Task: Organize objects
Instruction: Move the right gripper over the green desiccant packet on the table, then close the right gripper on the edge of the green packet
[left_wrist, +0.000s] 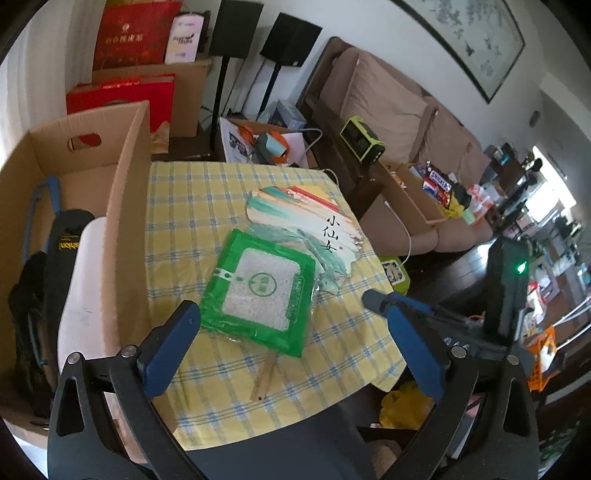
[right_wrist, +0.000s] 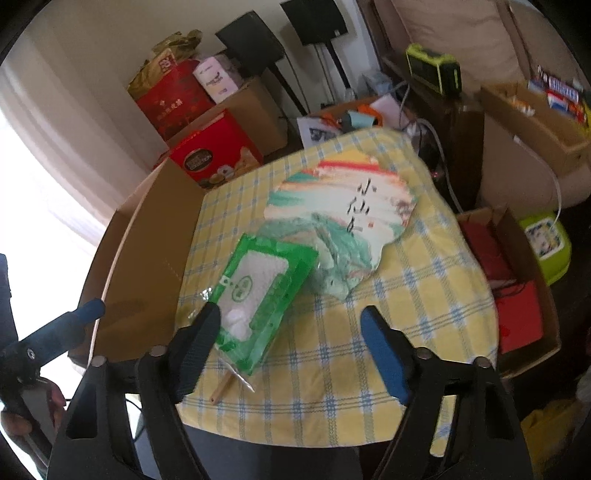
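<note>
glossy green packet (left_wrist: 258, 291) (flat, crinkled plastic)

A packet (left_wrist: 258, 291) is lying on the tablecloth (left_wrist: 207, 192), overlapping a paper fan (left_wrist: 306, 221) at its one o'clock; a cardboard box (left_wrist: 125, 206) is standing at nine o'clock.

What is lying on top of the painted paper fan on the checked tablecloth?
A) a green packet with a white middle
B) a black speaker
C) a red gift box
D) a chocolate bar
A: the green packet overlaps the lower part of the painted fan, whose wooden handle pokes out beneath it on the tablecloth.
</note>
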